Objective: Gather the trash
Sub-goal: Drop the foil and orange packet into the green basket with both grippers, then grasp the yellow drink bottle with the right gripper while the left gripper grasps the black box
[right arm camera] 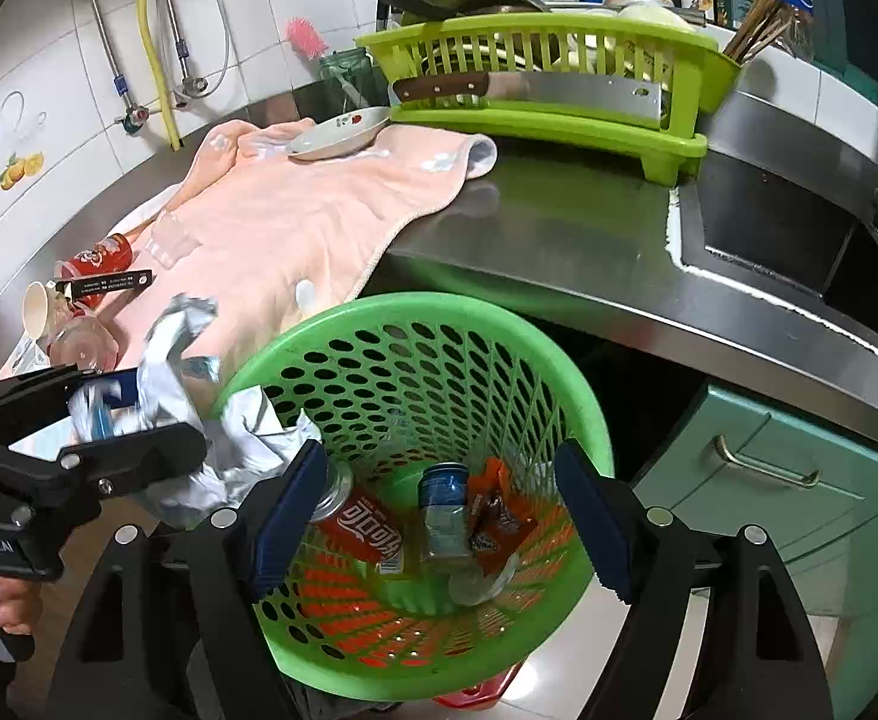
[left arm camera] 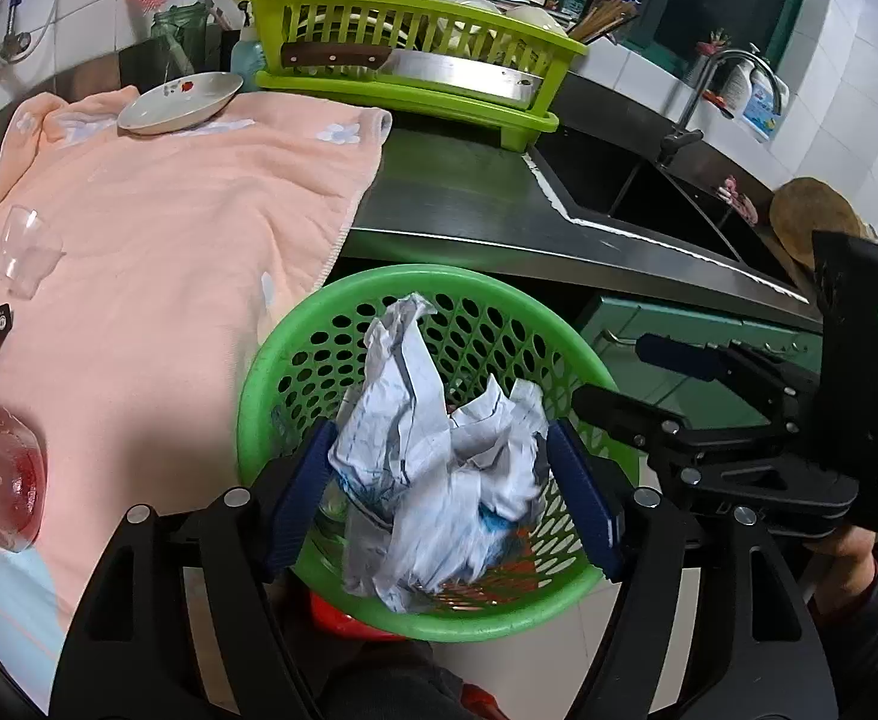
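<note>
The crumpled paper (left arm camera: 439,468) hangs between the released left gripper (left arm camera: 445,498) fingers above the green basket (left arm camera: 295,348), lower centre; right gripper (right arm camera: 439,516) open, empty.

Steel counter (right arm camera: 559,240) — pink towel (right arm camera: 295,228), green dish rack (right arm camera: 559,120) on it.

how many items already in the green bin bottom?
3 visible: red cola can at left, blue-capped bottle in the middle, orange snack wrapper at right of the green bin. More may lie hidden underneath.
</note>
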Available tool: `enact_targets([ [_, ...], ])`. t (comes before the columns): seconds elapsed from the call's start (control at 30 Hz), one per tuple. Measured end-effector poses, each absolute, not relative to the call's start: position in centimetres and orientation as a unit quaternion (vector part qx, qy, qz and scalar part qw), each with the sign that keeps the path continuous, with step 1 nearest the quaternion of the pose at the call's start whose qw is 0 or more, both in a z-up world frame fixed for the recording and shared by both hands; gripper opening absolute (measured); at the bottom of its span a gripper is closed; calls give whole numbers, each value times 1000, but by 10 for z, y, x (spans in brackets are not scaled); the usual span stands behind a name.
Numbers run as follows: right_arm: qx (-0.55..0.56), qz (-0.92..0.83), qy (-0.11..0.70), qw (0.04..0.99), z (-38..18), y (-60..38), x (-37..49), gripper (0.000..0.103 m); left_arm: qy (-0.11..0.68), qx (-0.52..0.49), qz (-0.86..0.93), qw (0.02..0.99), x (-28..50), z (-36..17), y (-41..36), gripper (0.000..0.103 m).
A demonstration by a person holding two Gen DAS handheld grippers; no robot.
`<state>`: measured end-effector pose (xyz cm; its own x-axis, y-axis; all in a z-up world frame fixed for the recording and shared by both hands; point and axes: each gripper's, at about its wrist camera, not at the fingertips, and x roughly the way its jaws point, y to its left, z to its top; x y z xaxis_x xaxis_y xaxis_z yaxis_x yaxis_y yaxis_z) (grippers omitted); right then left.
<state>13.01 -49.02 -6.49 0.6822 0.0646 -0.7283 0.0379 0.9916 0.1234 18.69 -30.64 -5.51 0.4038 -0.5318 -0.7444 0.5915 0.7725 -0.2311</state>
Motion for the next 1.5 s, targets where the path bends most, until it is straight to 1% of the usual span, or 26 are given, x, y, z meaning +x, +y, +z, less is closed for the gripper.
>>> enact_targets([
  [0.03, 64, 7, 398, 915, -64, -491, 130, 76, 431, 32, -337, 836, 186, -54, -306, 73],
  [0.1, 62, 3, 393, 917, -61, -491, 127, 76, 432, 28, -339, 835, 186, -53, -306, 80],
  [0.13, 62, 2, 392, 918, -60, -493, 126, 76, 431, 26, -338, 836, 186, -52, -306, 80],
  [0.4, 63, 3, 386, 920, -52, -496, 120, 77, 423, 33, -333, 842, 179, -46, -303, 81],
  [0.6, 56, 32, 378, 923, -45, -476, 121, 81, 411, 31, -310, 857, 175, -34, -274, 81],
  [0.73, 40, 62, 378, 923, -41, -451, 128, 84, 403, 20, -280, 871, 175, -26, -238, 81],
  [1.13, -34, 190, 382, 904, -24, -330, 172, 84, 384, -29, -157, 909, 183, 0, -99, 81],
  [1.3, -76, 237, 386, 888, -20, -274, 198, 84, 380, -54, -109, 917, 190, 2, -40, 81],
  [1.5, -117, 277, 404, 864, -20, -221, 234, 84, 377, -78, -74, 920, 196, 0, 10, 81],
])
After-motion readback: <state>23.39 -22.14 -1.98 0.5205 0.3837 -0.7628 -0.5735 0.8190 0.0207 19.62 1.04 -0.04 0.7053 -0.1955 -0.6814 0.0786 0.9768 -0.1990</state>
